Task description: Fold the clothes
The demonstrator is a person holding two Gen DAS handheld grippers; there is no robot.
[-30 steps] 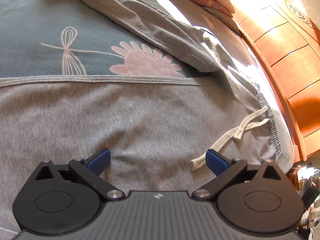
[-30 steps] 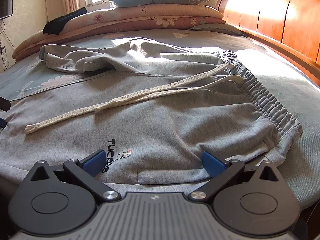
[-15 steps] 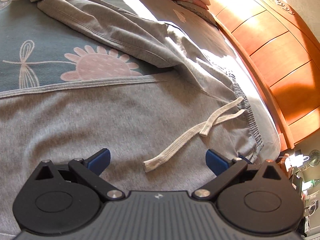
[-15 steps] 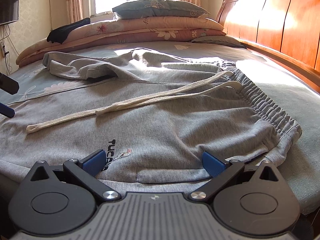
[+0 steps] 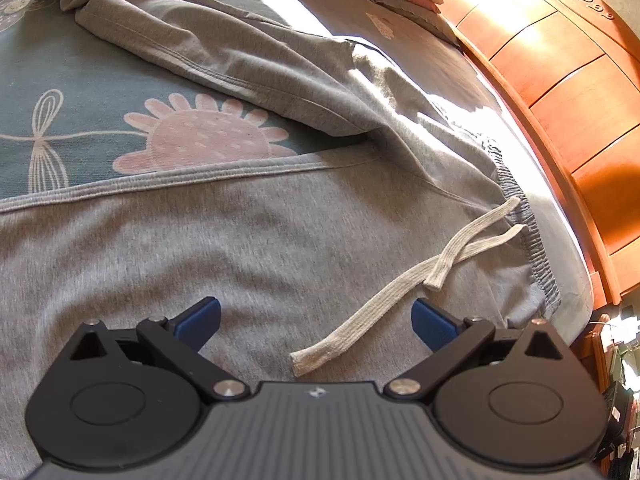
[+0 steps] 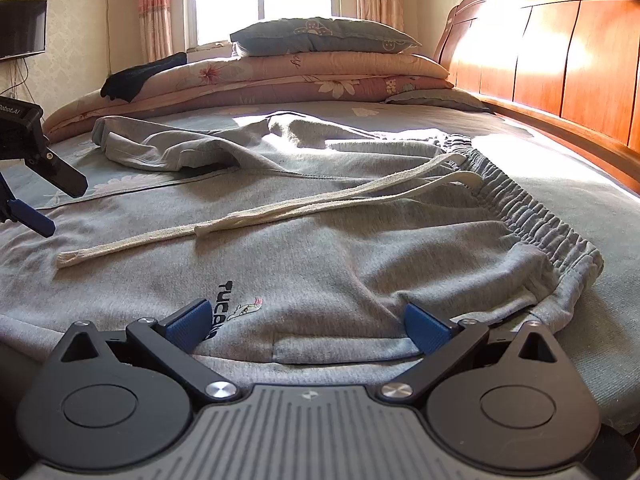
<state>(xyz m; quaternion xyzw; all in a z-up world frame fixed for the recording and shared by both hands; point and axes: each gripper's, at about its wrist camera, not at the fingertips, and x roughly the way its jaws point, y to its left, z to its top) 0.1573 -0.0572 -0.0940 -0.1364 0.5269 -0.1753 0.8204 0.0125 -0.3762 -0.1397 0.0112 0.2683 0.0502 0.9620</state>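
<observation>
A: Your right tongs [image 6: 306, 326] are spread wide with nothing in them, right at the near hem of the grey sweatpants [image 6: 320, 264] on the bed [image 6: 580, 200].

B: Yep, your left tongs [image 5: 316, 322] too, gaping above the drawstring [image 5: 384, 300]. Pillows [image 6: 320, 36] stacked beyond.

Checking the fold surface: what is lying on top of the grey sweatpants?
On the grey sweatpants lies only a cream flat drawstring, its two ends trailing from the elastic waistband. Under them, blue floral bedding shows beside the legs; directly beneath is hidden.
</observation>
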